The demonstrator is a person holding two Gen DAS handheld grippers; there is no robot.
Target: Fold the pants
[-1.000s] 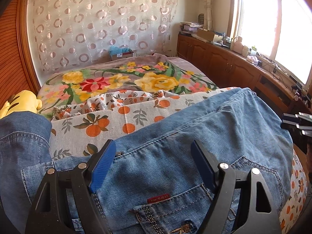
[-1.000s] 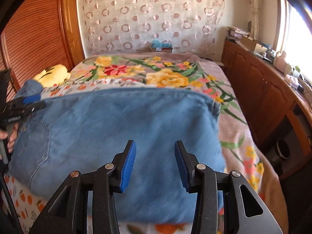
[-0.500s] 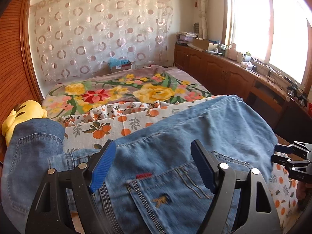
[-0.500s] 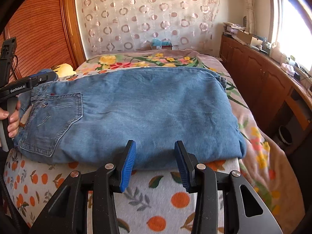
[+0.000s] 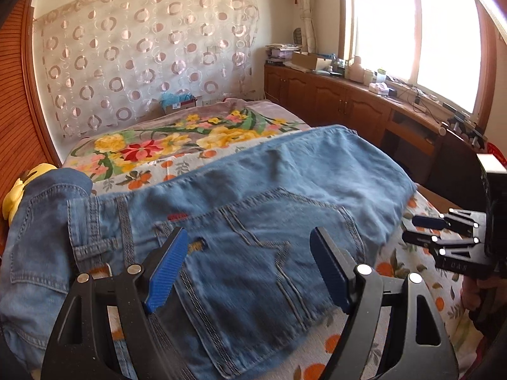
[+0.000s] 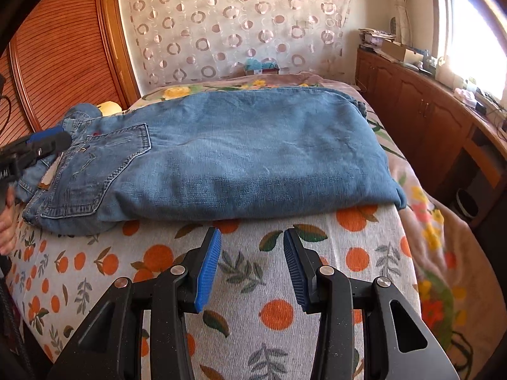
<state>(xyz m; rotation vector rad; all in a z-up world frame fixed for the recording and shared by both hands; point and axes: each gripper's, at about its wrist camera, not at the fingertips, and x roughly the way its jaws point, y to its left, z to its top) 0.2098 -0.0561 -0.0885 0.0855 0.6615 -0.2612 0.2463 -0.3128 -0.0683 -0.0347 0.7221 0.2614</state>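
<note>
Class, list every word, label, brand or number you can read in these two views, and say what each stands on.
None reads in full.
Red tab on the jeans: too blurred.
White lettering on the right gripper: too small to read.
White letters on the left gripper at the frame edge: cut off.
Box behind the bed: label too small.

Right tongs point(image 6: 252, 266) parted, nothing between the blue pads — hovering over orange-print sheet point(image 6: 348, 250), just short of the pants' near edge. Folded denim pants point(image 6: 240, 155) flat across the bed, back pocket point(image 6: 104, 171) at the left end, fold at the right. Left tongs point(image 6: 47, 141) at far left by the waistband — opening not readable. Floral blanket point(image 6: 434, 231) along the right, wooden cabinets point(image 6: 421, 114) beyond.
</note>
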